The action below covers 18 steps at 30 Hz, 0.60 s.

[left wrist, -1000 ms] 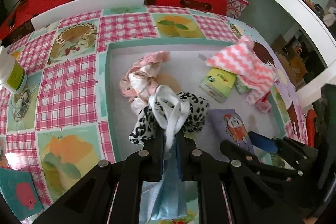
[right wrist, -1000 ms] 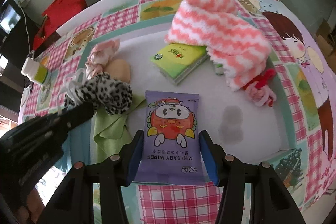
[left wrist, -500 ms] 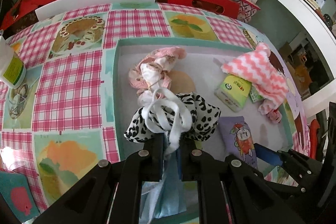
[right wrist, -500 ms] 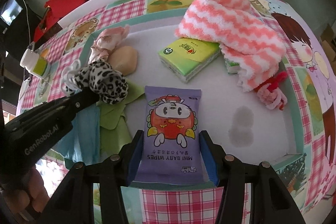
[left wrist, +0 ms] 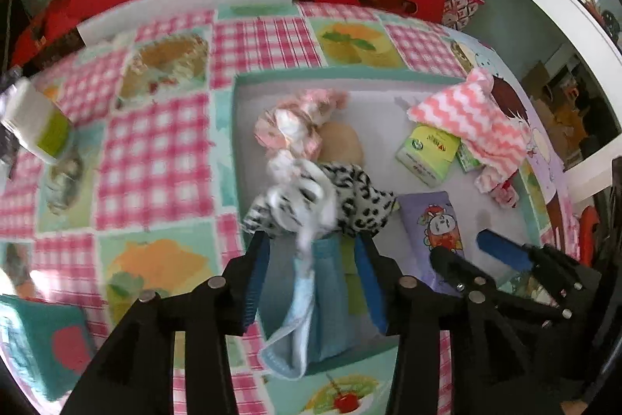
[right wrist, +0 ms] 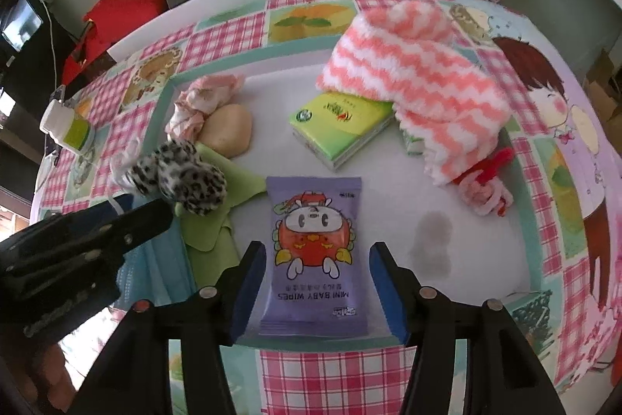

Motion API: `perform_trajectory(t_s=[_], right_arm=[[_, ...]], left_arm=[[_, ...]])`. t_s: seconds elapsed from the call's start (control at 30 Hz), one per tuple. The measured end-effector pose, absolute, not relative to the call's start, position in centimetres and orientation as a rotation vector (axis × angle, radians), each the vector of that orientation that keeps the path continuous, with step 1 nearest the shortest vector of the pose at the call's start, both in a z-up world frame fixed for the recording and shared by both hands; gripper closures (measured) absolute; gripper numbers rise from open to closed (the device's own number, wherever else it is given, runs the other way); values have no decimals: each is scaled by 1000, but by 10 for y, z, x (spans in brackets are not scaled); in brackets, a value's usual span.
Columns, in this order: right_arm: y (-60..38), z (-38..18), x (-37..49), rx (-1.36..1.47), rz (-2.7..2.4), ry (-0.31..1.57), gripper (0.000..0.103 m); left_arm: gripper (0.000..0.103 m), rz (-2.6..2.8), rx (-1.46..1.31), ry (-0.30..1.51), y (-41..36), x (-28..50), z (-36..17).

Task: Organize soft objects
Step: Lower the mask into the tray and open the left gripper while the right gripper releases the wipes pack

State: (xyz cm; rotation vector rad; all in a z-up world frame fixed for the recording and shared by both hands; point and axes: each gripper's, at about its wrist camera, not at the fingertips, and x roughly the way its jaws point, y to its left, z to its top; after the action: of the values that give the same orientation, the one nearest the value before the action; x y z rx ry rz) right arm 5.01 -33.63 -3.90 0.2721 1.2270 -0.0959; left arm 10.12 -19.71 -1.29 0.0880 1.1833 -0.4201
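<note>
Released since 1 second back: the white strap of the leopard-print cloth (left wrist: 350, 197) is no longer pinched, and the left gripper (left wrist: 311, 259) jaws are opening, now apart on either side of it without pressing. That cloth is bunched on a blue cloth (left wrist: 326, 290) and green cloth (right wrist: 217, 197) at the near left of the grey mat (right wrist: 447, 205). Right gripper (right wrist: 317, 267) jaws are opening around the purple baby wipes pack (right wrist: 315, 244), pads not touching. A pink-white fleece (right wrist: 420, 76) is draped over 1 green tissue pack (right wrist: 342, 123).
</note>
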Motion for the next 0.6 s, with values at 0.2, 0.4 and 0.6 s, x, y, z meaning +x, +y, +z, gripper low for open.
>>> perform_trajectory(t_s=[0.2, 0.4, 0.6], right_arm=[[-340, -26, 49, 280, -103, 1179, 42], [-339, -24, 49, 263, -112, 1173, 34], [-336, -27, 52, 237, -136, 1177, 18]], left_arm=[[50, -383, 92, 1144, -184, 101, 2], [31, -335, 67, 1158, -169, 103, -6], [27, -257, 33, 1177, -147, 104, -17]])
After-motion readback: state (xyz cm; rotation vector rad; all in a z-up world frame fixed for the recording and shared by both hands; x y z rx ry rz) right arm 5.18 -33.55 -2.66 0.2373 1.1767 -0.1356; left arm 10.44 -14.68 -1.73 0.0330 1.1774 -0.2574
